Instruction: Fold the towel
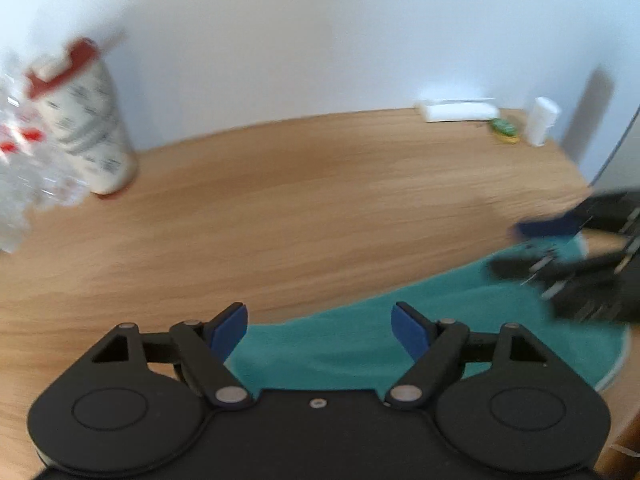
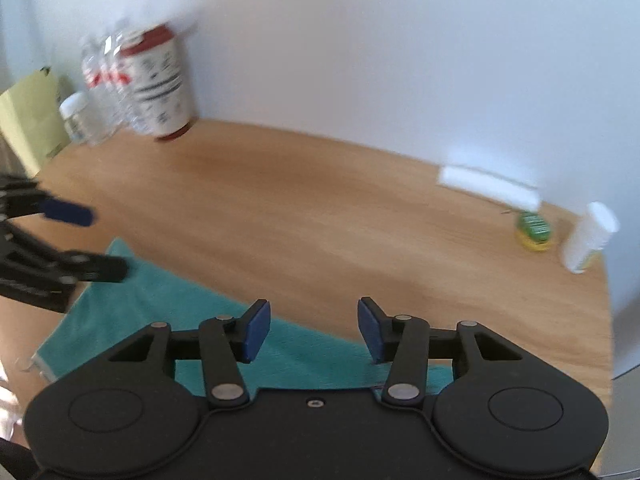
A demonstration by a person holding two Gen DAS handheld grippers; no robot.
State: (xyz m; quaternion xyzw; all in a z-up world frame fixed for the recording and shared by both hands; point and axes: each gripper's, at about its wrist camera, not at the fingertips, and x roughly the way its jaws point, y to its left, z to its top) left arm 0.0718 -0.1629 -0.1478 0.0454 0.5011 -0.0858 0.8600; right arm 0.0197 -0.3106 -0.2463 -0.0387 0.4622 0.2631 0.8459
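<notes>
Flat on the brown wooden table [image 1: 320, 200]: a soft teal cloth towel [image 1: 360, 352]. Above it, left gripper [image 1: 320, 330] fingers wide apart, right gripper [image 2: 314, 330] fingers narrower, both empty.

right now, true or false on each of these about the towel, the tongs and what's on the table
1. The towel is teal. True.
2. The left tongs are clamped on the towel. False: they stand open with nothing pinched.
3. A canister with a red lid stands near the wall. True.
4. The towel hangs in the air. False: it lies on the wooden table.
5. The right tongs grip a bottle. False: they hold nothing.
</notes>
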